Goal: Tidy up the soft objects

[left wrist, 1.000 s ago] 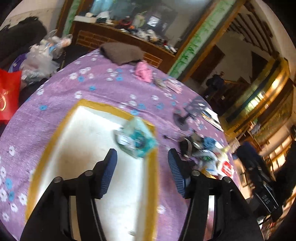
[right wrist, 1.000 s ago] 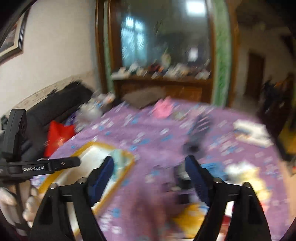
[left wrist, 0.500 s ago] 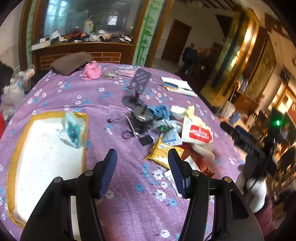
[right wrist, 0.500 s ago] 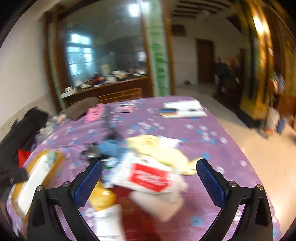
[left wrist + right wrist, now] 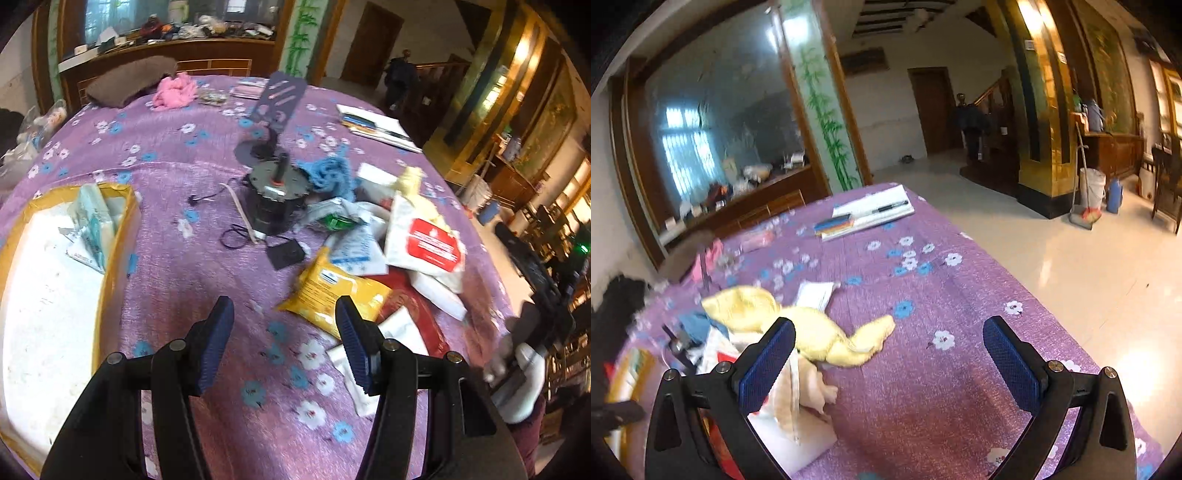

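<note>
A heap of soft packets lies mid-table: a yellow packet (image 5: 332, 291), a white bag with a red label (image 5: 424, 240) and a blue knitted cloth (image 5: 332, 177). My left gripper (image 5: 286, 347) hovers open over bare purple cloth just short of the yellow packet, with nothing between its fingers. To its left is a yellow-rimmed white tray (image 5: 114, 258) holding a teal packet (image 5: 94, 225). My right gripper (image 5: 890, 365) stands wide open and empty above the cloth. A pale yellow cloth (image 5: 812, 325) lies just beyond its left finger and white packets (image 5: 790, 424) sit under that finger.
A black motor-like device (image 5: 277, 199) with cords and a phone stand (image 5: 277, 107) stand behind the heap. A pink cloth (image 5: 175, 90), a brown cushion (image 5: 129, 77) and books (image 5: 868, 216) lie at the far side. The table edge (image 5: 1052, 317) drops to tiled floor on the right.
Both views have swung right, from the tray towards the heap of packets. The right jaws stand wider than a second ago. Neither gripper has taken hold of anything.
</note>
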Tool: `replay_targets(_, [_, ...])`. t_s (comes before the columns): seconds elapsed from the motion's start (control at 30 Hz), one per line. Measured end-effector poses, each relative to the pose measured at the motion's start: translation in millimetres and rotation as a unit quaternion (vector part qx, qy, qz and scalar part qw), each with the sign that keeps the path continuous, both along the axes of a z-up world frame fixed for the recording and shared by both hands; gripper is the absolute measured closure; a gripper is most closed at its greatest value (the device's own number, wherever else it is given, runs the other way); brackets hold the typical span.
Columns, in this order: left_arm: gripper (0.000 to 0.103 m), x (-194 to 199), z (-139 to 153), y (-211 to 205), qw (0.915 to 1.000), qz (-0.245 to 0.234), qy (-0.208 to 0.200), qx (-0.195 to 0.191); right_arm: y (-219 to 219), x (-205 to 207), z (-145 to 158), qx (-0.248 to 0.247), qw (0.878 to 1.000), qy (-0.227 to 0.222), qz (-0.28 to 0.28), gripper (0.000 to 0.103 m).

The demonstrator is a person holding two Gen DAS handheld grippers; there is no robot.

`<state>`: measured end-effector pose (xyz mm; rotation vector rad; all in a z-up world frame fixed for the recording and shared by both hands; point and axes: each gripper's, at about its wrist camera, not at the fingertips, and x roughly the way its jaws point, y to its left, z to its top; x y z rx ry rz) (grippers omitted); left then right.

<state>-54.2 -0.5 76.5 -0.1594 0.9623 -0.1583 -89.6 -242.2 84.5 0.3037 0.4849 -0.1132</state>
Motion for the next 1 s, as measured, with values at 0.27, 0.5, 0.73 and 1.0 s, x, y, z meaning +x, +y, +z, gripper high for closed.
replay_targets(0.27, [0.048,21.6,-17.6,-7.2,0.9996,0.006,0.018,0.022,-6.7,5.0,-4.8,0.007,0.999,0.007,0.035,0.001])
replay_targets(0.5, [0.035,44.5,-39.9,-51.1,0.9987,-0.03,0.034,0.023,-13.7,14.4,-10.5,0.011,0.999,0.014,0.032,0.001])
replay_targets(0.73, [0.06,28.3,-34.9,-56.4,0.9967,-0.068,0.007,0.043,-10.0,20.0,-10.6,0.007,0.999,0.023,0.031,0.001])
replay_targets(1.0, [0.07,-6.4,-10.0,-29.7,0.9975,-0.062,-0.033,0.004,-11.4,24.6,-12.7,0.002,0.999,0.032,0.032,0.001])
